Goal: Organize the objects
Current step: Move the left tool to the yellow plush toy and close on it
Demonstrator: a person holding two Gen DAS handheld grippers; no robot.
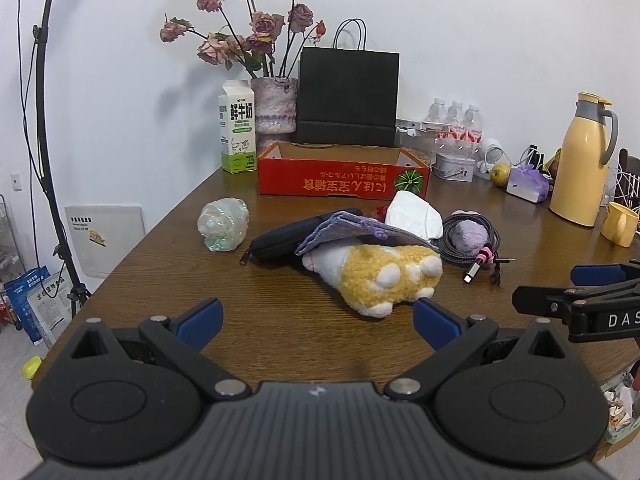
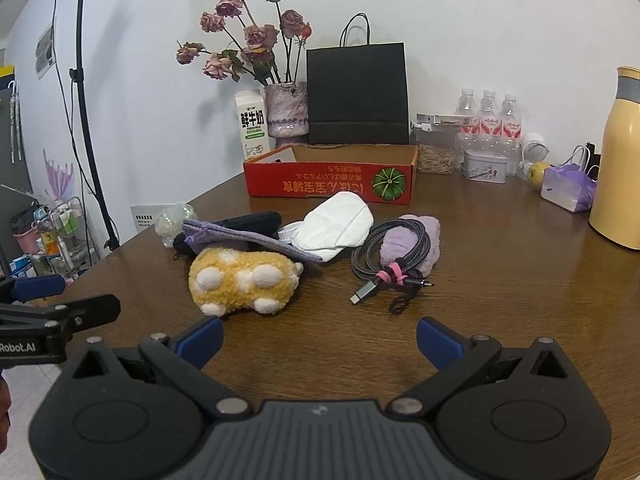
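Note:
A pile lies mid-table: a yellow-and-white plush toy (image 1: 384, 280) (image 2: 240, 280), a purple cloth pouch (image 1: 352, 232) (image 2: 240, 234) over a black zip case (image 1: 276, 242), a white face mask (image 1: 416, 216) (image 2: 340, 228), a coiled braided cable (image 1: 480, 252) (image 2: 392, 256) on a lilac plush (image 2: 412, 240), and an iridescent glass jar (image 1: 224, 224) (image 2: 172, 220). An open red cardboard box (image 1: 340, 184) (image 2: 328, 184) stands behind. My left gripper (image 1: 318, 322) is open, just short of the plush toy. My right gripper (image 2: 320, 340) is open and empty, short of the cable.
Along the wall stand a milk carton (image 1: 238, 128), a vase of dried roses (image 1: 276, 104), a black paper bag (image 1: 348, 96), water bottles (image 1: 456, 124), a tin (image 1: 456, 166) and a yellow thermos (image 1: 584, 160). A yellow mug (image 1: 620, 224) sits at far right. A light stand (image 1: 44, 120) is at left.

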